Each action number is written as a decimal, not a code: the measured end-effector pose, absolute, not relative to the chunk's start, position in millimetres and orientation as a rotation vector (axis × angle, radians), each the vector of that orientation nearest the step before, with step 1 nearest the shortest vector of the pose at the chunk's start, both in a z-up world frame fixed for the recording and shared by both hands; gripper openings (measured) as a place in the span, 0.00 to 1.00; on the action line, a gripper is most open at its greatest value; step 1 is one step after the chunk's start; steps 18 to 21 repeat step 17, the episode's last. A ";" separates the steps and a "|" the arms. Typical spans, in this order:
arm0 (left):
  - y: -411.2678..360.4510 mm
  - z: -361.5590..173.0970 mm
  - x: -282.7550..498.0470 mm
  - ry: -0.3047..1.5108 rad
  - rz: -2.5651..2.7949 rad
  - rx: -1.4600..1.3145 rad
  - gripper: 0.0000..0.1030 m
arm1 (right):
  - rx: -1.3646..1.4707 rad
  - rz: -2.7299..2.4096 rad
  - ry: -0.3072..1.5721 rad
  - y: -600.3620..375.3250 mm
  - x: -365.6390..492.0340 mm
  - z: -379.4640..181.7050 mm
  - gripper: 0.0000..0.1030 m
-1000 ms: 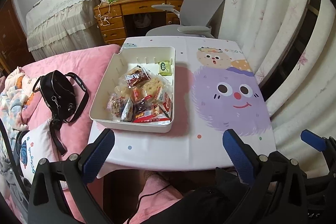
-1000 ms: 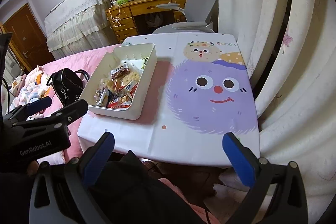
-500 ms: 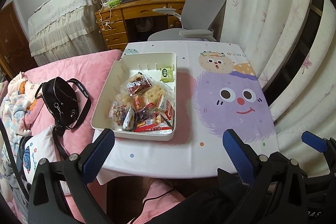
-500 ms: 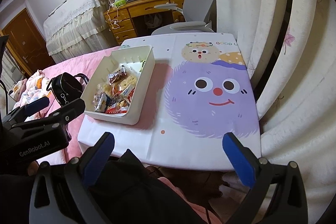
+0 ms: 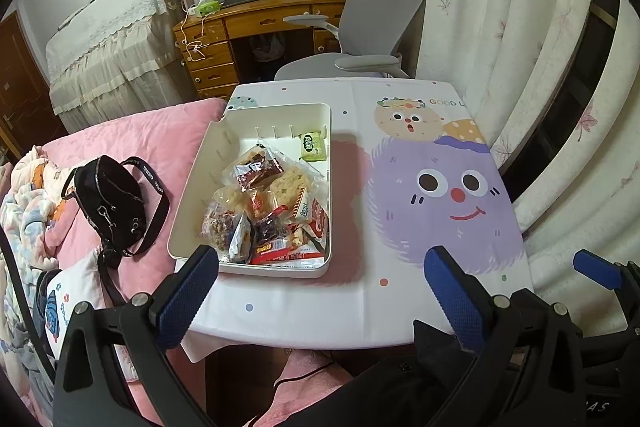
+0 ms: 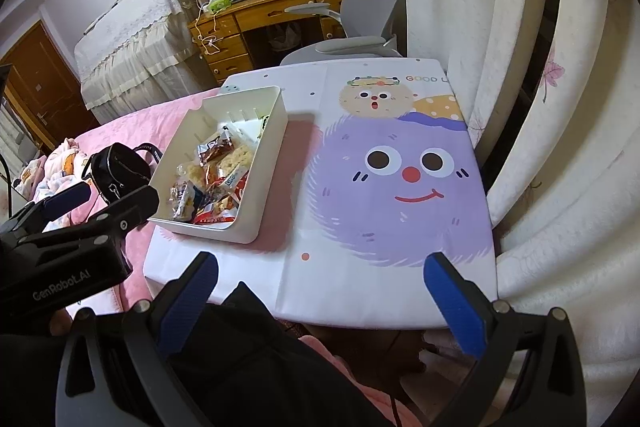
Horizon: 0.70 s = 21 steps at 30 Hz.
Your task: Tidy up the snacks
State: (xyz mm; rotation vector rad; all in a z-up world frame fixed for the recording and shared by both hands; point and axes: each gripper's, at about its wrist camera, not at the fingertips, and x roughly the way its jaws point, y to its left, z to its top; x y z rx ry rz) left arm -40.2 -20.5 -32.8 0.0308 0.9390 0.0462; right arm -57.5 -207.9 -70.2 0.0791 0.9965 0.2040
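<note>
A cream plastic bin sits on the left part of a small table covered by a cartoon cloth. Several wrapped snacks are piled in its near half, and a green packet lies alone at its far right corner. My left gripper hovers open before the table's near edge, nothing between its fingers. My right gripper is open and empty too, held over the near edge further right. The left gripper's body shows at the left of the right wrist view.
A black handbag lies on the pink bed left of the table. A grey office chair and wooden desk stand behind it. White curtains hang close along the right edge. Dark clothing fills the foreground.
Both grippers have pulled back and risen slightly, so the table and bin sit a little lower and farther in view. Both stay open; the snacks have not moved.
</note>
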 end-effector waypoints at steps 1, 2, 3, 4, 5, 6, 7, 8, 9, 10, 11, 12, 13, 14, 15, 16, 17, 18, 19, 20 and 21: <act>-20.6 -32.9 -38.2 0.940 0.045 0.031 0.99 | 0.079 0.204 0.997 -207.8 -57.3 -70.3 1.00; -20.7 -32.9 -38.3 0.940 0.045 0.031 0.99 | 0.079 0.203 0.998 -207.0 -57.0 -70.6 1.00; -20.7 -32.9 -38.3 0.940 0.046 0.032 0.99 | 0.079 0.203 0.999 -207.0 -56.3 -71.0 1.00; -20.7 -32.8 -38.1 0.940 0.046 0.031 0.99 | 0.080 0.203 0.999 -208.2 -55.5 -71.2 1.00; -20.7 -32.8 -37.8 0.940 0.046 0.032 0.99 | 0.080 0.202 1.000 -209.1 -54.0 -71.9 1.00; -20.8 -32.8 -38.1 0.940 0.046 0.032 0.99 | 0.080 0.202 1.001 -209.5 -53.2 -72.2 1.00; -20.7 -32.8 -36.9 0.940 0.046 0.032 0.99 | 0.080 0.202 1.001 -209.6 -53.0 -72.3 1.00; -21.0 -32.9 -36.7 0.941 0.045 0.032 0.99 | 0.081 0.202 1.001 -209.7 -52.9 -72.2 1.00; -21.4 -33.0 -36.2 0.941 0.046 0.032 0.99 | 0.081 0.202 1.001 -209.8 -52.8 -72.1 1.00; -21.4 -33.0 -36.2 0.940 0.045 0.032 0.99 | 0.081 0.202 1.001 -209.8 -52.6 -72.1 1.00; -21.4 -33.0 -36.1 0.940 0.045 0.032 0.99 | 0.081 0.202 1.001 -209.9 -52.6 -72.0 1.00; -21.4 -33.0 -35.4 0.940 0.045 0.033 0.99 | 0.081 0.202 1.002 -209.9 -52.4 -72.0 1.00; -21.3 -32.9 -35.3 0.940 0.044 0.032 0.99 | 0.081 0.203 1.002 -209.9 -52.3 -72.0 1.00; -21.3 -32.9 -36.1 0.940 0.043 0.031 0.99 | 0.082 0.203 1.003 -210.0 -52.2 -72.0 1.00; -21.4 -32.8 -34.1 0.941 0.042 0.032 0.99 | 0.081 0.203 1.003 -210.0 -52.2 -71.8 1.00; -21.4 -32.8 -33.9 0.941 0.043 0.032 0.99 | 0.082 0.203 1.005 -210.2 -50.8 -72.4 1.00; -21.4 -32.8 -33.9 0.941 0.043 0.031 0.99 | 0.083 0.203 1.007 -210.4 -49.7 -73.0 1.00; -21.4 -32.8 -33.9 0.941 0.043 0.031 0.99 | 0.083 0.203 1.007 -210.4 -49.7 -73.0 1.00; -21.4 -32.8 -33.9 0.941 0.043 0.031 0.99 | 0.083 0.203 1.007 -210.4 -49.7 -73.0 1.00; -21.4 -32.8 -33.9 0.941 0.043 0.031 0.99 | 0.083 0.203 1.007 -210.4 -49.7 -73.0 1.00; -21.4 -32.8 -33.9 0.941 0.043 0.031 0.99 | 0.083 0.203 1.007 -210.4 -49.7 -73.0 1.00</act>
